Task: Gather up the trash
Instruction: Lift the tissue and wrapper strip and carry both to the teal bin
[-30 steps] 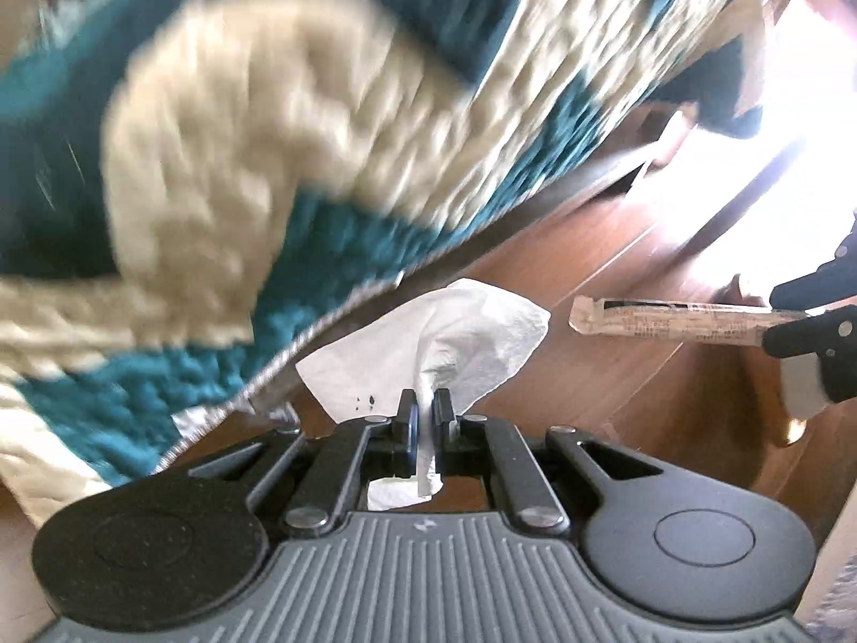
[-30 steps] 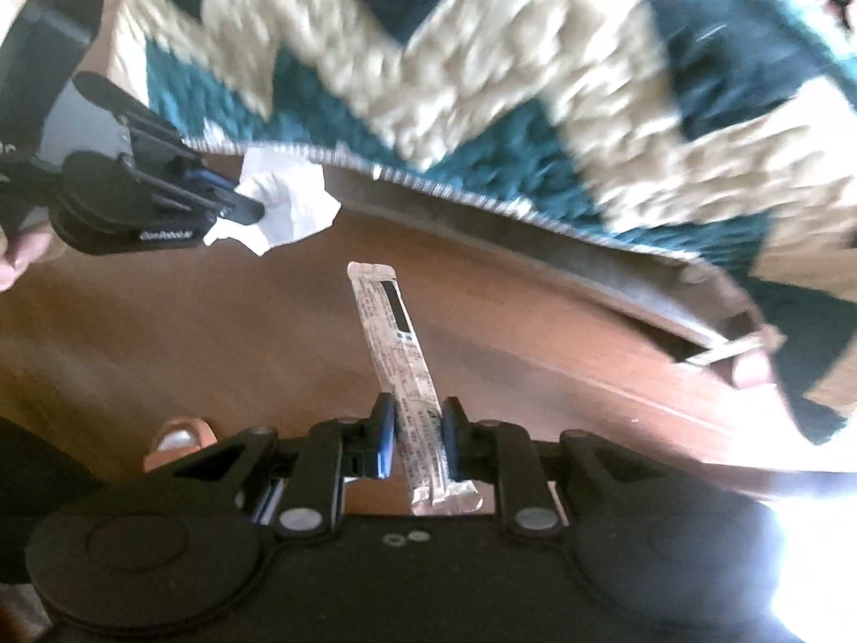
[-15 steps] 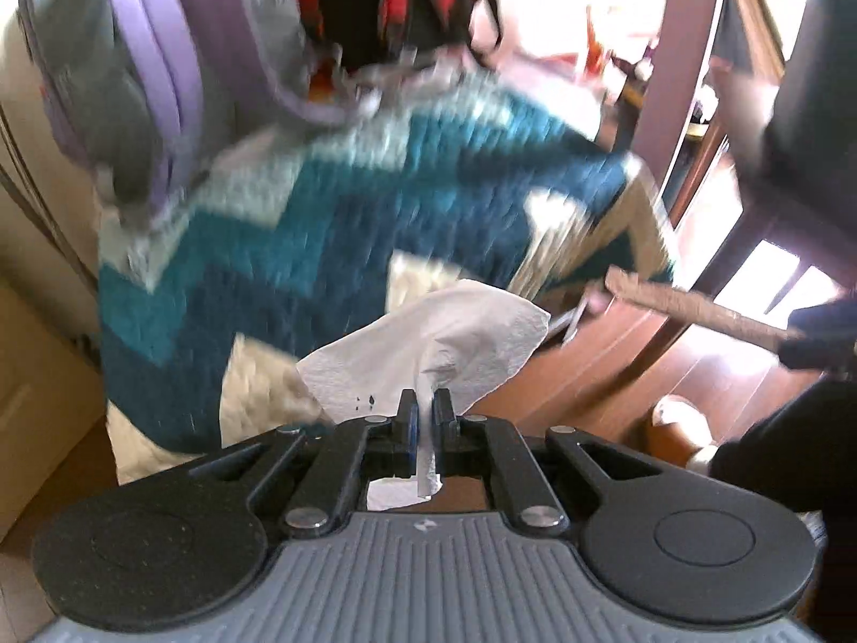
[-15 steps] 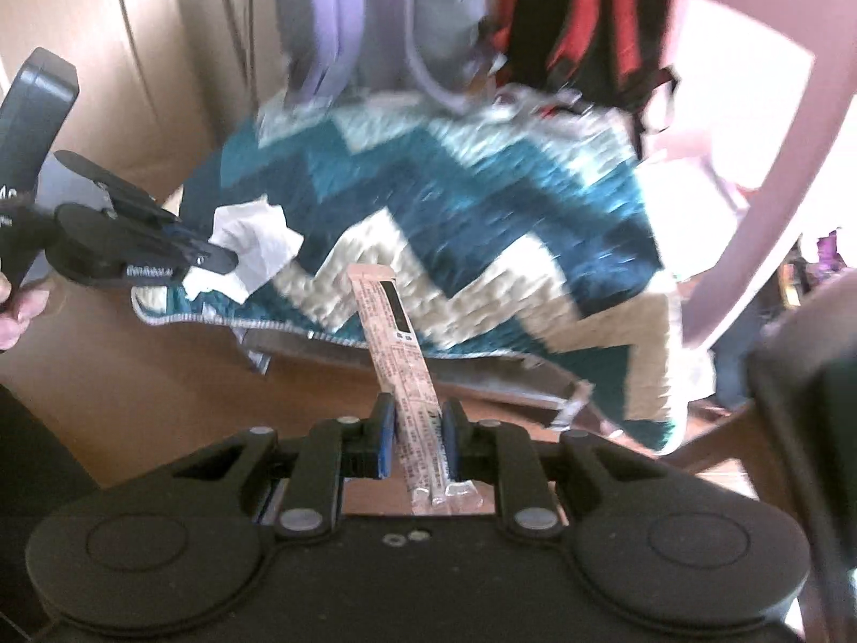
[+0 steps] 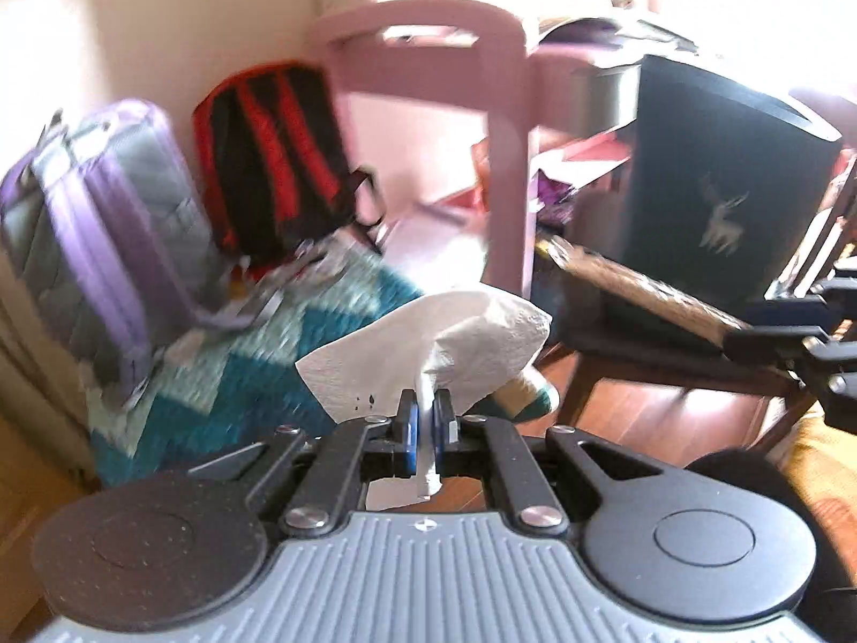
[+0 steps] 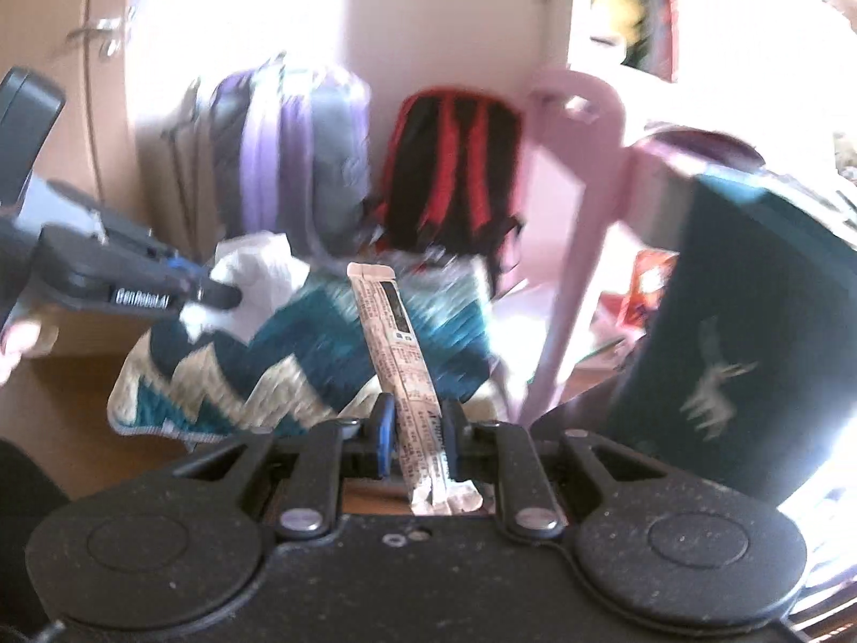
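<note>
Cluttered room, dark bin (image 5: 718,198) ahead. Left gripper (image 5: 423,418) clamped on crumpled white tissue (image 5: 428,353). Right gripper (image 6: 415,420) gripping long printed wrapper (image 6: 396,343).

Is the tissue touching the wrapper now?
Apart. The right wrist view shows the tissue in the left gripper well left of the wrapper, with blanket visible between them.

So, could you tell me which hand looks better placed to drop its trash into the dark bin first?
Probably the right. The right gripper, clamping the long wrapper, has the dark deer-print bin close beside it; the left gripper, pinching the white tissue, sits farther off.
</note>
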A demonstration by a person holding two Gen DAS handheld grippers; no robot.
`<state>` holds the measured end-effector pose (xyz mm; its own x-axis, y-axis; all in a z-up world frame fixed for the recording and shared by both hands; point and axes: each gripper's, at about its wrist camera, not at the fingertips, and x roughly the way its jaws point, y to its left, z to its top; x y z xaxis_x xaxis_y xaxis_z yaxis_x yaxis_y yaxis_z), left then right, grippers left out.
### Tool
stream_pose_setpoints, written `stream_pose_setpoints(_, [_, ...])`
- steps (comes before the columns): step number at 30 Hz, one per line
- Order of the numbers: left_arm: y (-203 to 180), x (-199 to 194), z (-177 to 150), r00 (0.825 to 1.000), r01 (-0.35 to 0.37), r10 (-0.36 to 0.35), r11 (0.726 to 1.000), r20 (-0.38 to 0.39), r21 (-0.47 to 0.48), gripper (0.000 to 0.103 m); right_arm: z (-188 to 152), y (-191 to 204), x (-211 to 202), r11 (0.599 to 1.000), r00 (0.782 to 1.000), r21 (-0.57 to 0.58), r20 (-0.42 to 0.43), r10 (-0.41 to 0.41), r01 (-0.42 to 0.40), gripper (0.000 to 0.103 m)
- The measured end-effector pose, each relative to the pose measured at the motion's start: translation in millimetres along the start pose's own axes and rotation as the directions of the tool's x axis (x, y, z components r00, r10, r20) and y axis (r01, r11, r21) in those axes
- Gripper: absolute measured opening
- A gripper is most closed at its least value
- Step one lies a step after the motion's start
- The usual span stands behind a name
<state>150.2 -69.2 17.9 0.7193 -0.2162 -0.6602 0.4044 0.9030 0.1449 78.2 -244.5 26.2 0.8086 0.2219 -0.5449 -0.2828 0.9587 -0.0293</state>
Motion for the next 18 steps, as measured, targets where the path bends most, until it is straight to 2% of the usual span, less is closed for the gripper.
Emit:
stream_pose_setpoints(7, [-51,-28,56,0.993,0.046,-0.052,0.997,0.108,0.059,0.005,27,-44,-47,0.994,0.988,-0.002,0.115,-0.104,0.105,0.017])
stream_pose_setpoints(18, [-125,-33,142,0.971,0.073,-0.101,0.989,0.217,0.13,0.005,58,-115,-90,0.962,0.953,0.027,0.135,-0.271,0.27,0.017])
